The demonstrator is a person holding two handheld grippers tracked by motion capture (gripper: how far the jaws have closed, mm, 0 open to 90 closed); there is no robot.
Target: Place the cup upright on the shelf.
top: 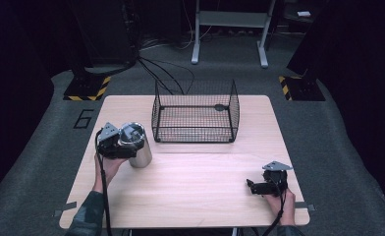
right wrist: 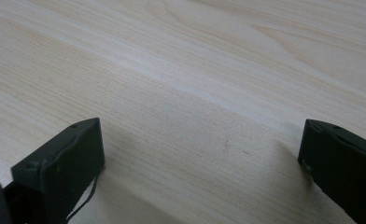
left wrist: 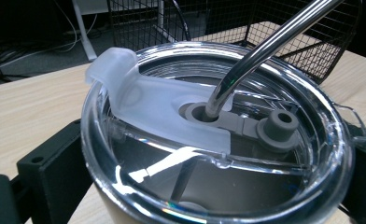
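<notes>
the left hand-held gripper [top: 126,147] has its two black jaws set on either side of a steel tumbler [top: 137,146], clamped around its upper part just under the rim. the tumbler stands upright on the left part of the tabletop [top: 195,191], near the front left corner of a black wire basket [top: 195,114] but apart from it. in the left gripper view the tumbler's clear lid [left wrist: 218,140] sits on top, with a frosted sliding tab [left wrist: 148,102] across it and a grey rubber plug [left wrist: 277,126] hanging beside the opening. a metal straw [left wrist: 265,46] goes down through that opening and leans up toward the upper right, with the wire basket behind it.

the right hand-held gripper [top: 253,187] lies low over the front right part of the tabletop, well apart from the tumbler and the basket. its jaws are spread wide with nothing between them; in the right gripper view bare wood grain lies between the two black jaw tips. the person's right hand [top: 281,201] holds it near the table edge, and the left hand [top: 108,167] holds the other from behind the tumbler.
</notes>
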